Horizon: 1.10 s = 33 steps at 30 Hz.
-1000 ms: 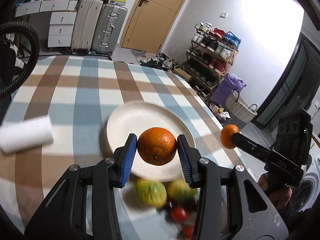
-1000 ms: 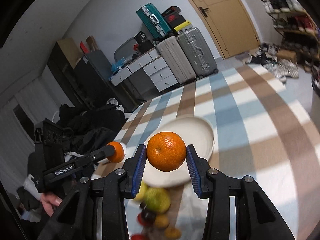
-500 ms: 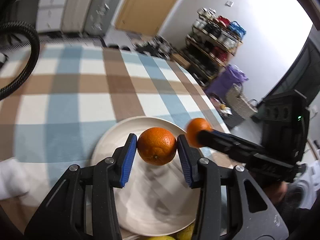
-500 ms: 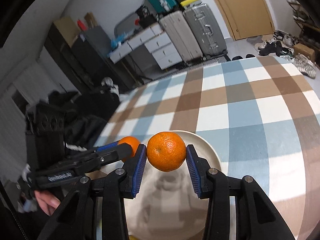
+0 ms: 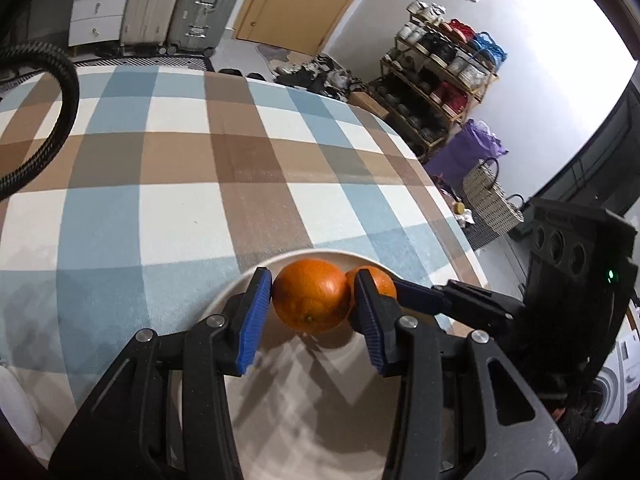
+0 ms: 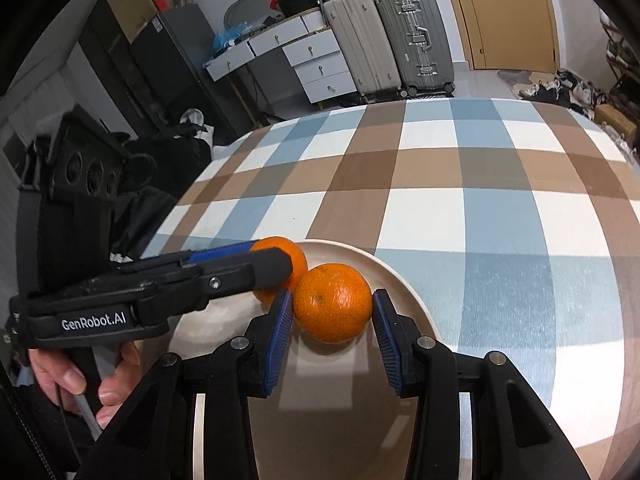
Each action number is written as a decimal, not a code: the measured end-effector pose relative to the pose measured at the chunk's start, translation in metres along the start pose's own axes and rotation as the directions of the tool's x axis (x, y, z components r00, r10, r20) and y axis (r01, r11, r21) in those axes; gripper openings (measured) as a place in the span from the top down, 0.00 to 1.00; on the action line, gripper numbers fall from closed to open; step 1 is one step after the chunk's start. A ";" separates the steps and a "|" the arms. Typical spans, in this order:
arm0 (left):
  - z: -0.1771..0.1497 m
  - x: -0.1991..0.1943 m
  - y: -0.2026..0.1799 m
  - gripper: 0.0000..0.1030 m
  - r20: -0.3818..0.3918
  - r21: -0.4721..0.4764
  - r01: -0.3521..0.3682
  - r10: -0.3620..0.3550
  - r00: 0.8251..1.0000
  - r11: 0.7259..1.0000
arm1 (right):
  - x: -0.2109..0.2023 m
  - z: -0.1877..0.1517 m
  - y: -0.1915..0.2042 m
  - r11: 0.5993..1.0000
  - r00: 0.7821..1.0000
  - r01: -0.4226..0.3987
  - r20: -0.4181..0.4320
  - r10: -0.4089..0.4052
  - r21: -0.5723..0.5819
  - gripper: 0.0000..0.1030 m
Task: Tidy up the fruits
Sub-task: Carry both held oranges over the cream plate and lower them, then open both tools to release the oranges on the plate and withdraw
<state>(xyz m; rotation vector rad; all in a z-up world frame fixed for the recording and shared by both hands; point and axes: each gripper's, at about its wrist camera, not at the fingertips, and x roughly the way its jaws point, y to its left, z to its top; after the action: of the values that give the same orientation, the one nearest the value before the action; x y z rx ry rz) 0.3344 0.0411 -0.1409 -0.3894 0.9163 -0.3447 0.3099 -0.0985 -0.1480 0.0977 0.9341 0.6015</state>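
Observation:
Low over the far part of a cream plate [image 5: 320,400], my left gripper [image 5: 313,282] is shut on an orange [image 5: 310,300]. My right gripper [image 6: 332,300] is shut on a second orange [image 6: 332,308] above the same plate [image 6: 404,284]. The two oranges touch side by side. In the left wrist view the right gripper's orange [image 5: 378,282] peeks out behind my right-hand finger. In the right wrist view the left gripper [image 6: 276,258] reaches in from the left with its orange [image 6: 280,250]. I cannot tell whether either orange rests on the plate.
The plate lies on a blue, brown and white checked tablecloth [image 5: 180,200]. A black braided hose [image 5: 60,120] loops at the table's left, and a white roll [image 5: 16,408] is at the lower left. A hand [image 6: 68,376] holds the left gripper's handle. Suitcases [image 6: 412,40] stand beyond.
Both grippers have moved forward and down over the plate, each keeping its orange. The oranges have come together and now touch. The other fruits near the plate have left view.

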 end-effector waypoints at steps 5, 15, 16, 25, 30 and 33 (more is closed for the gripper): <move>0.001 -0.013 -0.005 0.33 0.025 -0.007 0.004 -0.004 1.000 1.000 | -0.012 0.001 0.004 1.000 0.999 0.002 0.053 -0.001 -0.016 0.47; -0.023 -0.098 -0.039 0.10 0.176 0.018 -0.105 0.100 0.979 0.994 | -0.112 -0.028 0.023 0.999 0.957 0.050 0.285 -0.051 0.011 0.00; -0.030 -0.107 -0.045 0.08 0.194 0.026 -0.132 0.125 0.973 0.991 | -0.123 -0.035 0.026 0.999 0.948 0.052 0.315 -0.054 0.016 0.00; -0.083 -0.168 -0.088 0.01 0.291 0.071 -0.234 0.204 0.935 0.970 | -0.177 -0.084 0.057 0.997 0.909 0.074 0.409 -0.075 0.018 0.00; -0.111 -0.187 -0.105 0.01 0.316 0.087 -0.278 0.239 0.918 0.957 | -0.198 -0.109 0.073 0.992 0.886 0.128 0.450 -0.112 -0.005 0.00; -0.126 -0.196 -0.109 0.01 0.321 0.082 -0.302 0.261 0.910 0.950 | -0.206 -0.123 0.081 0.989 0.881 0.145 0.457 -0.124 -0.012 0.00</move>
<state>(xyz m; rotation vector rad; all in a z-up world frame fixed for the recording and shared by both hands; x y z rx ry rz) 0.1076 0.0104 -0.0236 -0.1779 0.6283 -0.0718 0.0872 -0.1609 -0.0461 0.1259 0.4633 0.4421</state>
